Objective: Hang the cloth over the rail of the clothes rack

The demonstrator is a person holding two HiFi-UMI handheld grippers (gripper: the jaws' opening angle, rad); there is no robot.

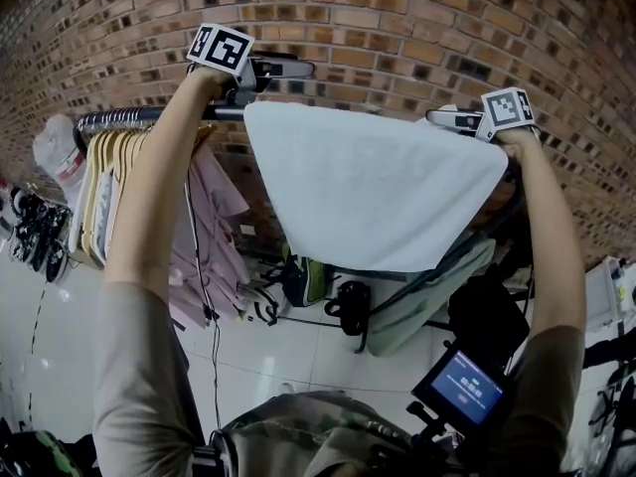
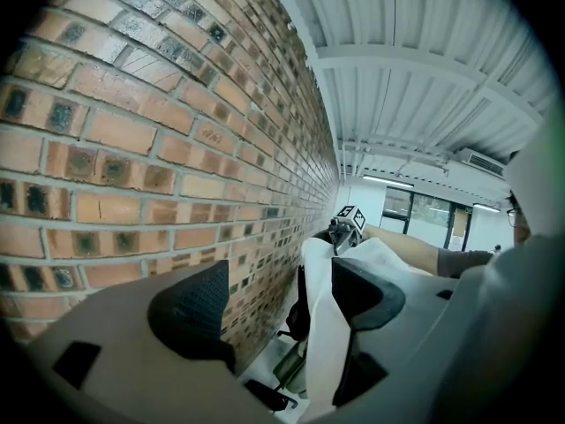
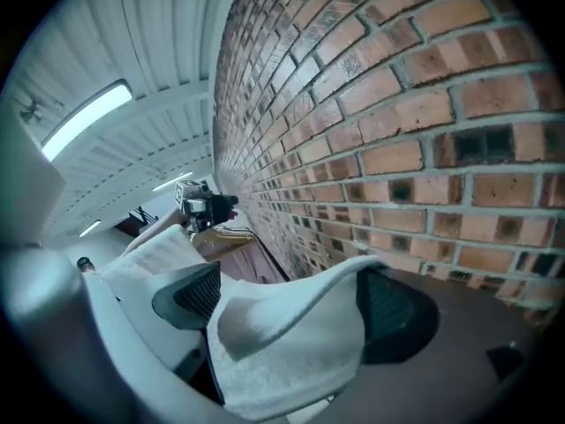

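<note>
A white cloth hangs draped over the dark rail of the clothes rack, in front of the brick wall. My left gripper is held up at the cloth's upper left corner. In the left gripper view its jaws stand wide open, and the cloth's edge lies beside the right finger. My right gripper is at the cloth's upper right corner. Its jaws also stand wide apart, with a loose fold of the cloth lying between them and over the right pad.
Wooden hangers with pink garments fill the rail's left part, next to a white bag. Shoes lie on the tiled floor at the left. Dark bags sit under the rack. The brick wall stands right behind the rail.
</note>
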